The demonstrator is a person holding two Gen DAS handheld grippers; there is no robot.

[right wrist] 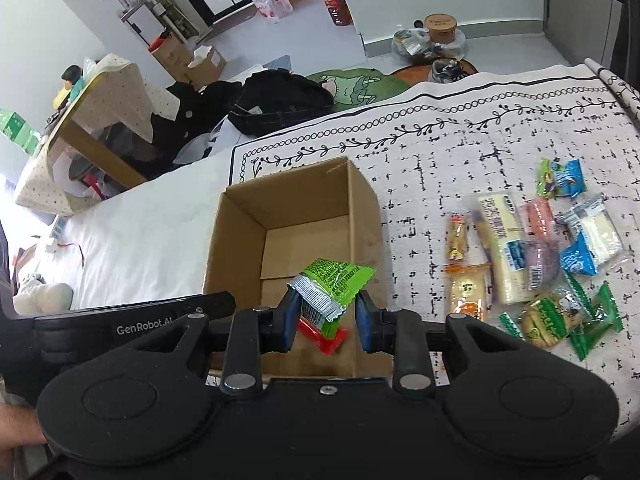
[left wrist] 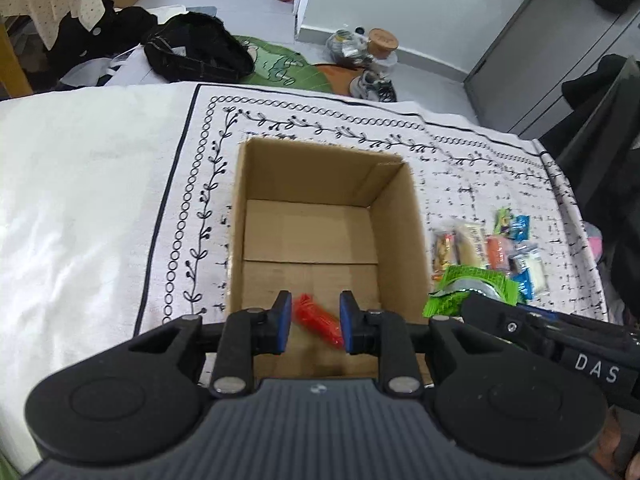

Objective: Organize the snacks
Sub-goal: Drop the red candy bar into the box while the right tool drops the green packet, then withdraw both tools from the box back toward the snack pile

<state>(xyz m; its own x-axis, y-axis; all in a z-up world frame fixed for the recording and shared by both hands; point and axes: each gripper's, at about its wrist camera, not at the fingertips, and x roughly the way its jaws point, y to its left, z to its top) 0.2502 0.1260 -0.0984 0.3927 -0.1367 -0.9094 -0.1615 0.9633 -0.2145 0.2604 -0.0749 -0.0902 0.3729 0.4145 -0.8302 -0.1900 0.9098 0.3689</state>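
An open cardboard box (left wrist: 400, 240) stands on the patterned cloth, and a red snack packet (left wrist: 316, 318) lies on its floor at the near side. My left gripper (left wrist: 314, 322) hangs open over that near edge, the red packet below its gap. Right of the box, my right gripper (right wrist: 328, 316) is shut on a crumpled green snack packet (right wrist: 334, 282), its jaws held wide by the packet's sides. It holds the packet over the box (right wrist: 240, 232), above the red packet (right wrist: 326, 338). The green packet (left wrist: 472, 288) also shows in the left wrist view.
Several loose snack packets (right wrist: 504, 248) lie on the black-and-white cloth (right wrist: 440, 152) right of the box; they look blurred in the left wrist view (left wrist: 492, 248). A plain white sheet (left wrist: 80, 200) spreads to the left. A black bag (left wrist: 196, 50) and floor clutter lie beyond.
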